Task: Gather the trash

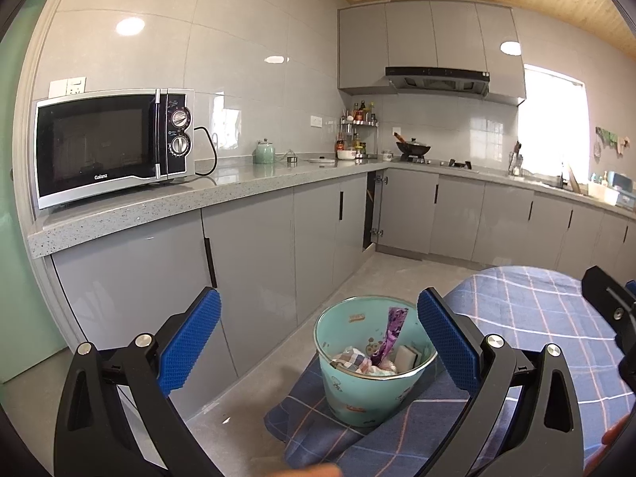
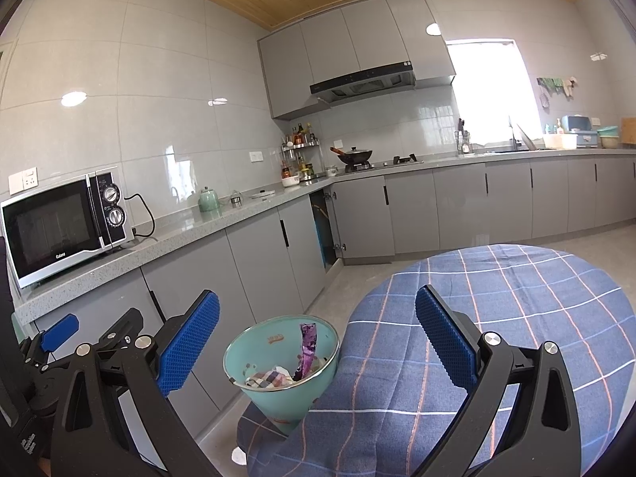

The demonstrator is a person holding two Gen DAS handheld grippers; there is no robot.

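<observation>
Left wrist view shows both grippers (image 1: 318, 342) (image 2: 317, 342) spread empty over the light, stiff teal bin (image 1: 371, 389); grip its rim.

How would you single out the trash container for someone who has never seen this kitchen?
Find the round table with the blue plaid cloth. At its edge nearest the grey base cabinets stands a small teal bin with cartoon prints. A purple wrapper sticks up out of it among crumpled scraps.

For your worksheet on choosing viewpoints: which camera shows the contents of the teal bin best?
The left wrist view: it looks down into the teal bin, showing the purple wrapper, checked cloth and white block. The right wrist view sees the bin tilted, its near rim hiding part of the contents.
</observation>
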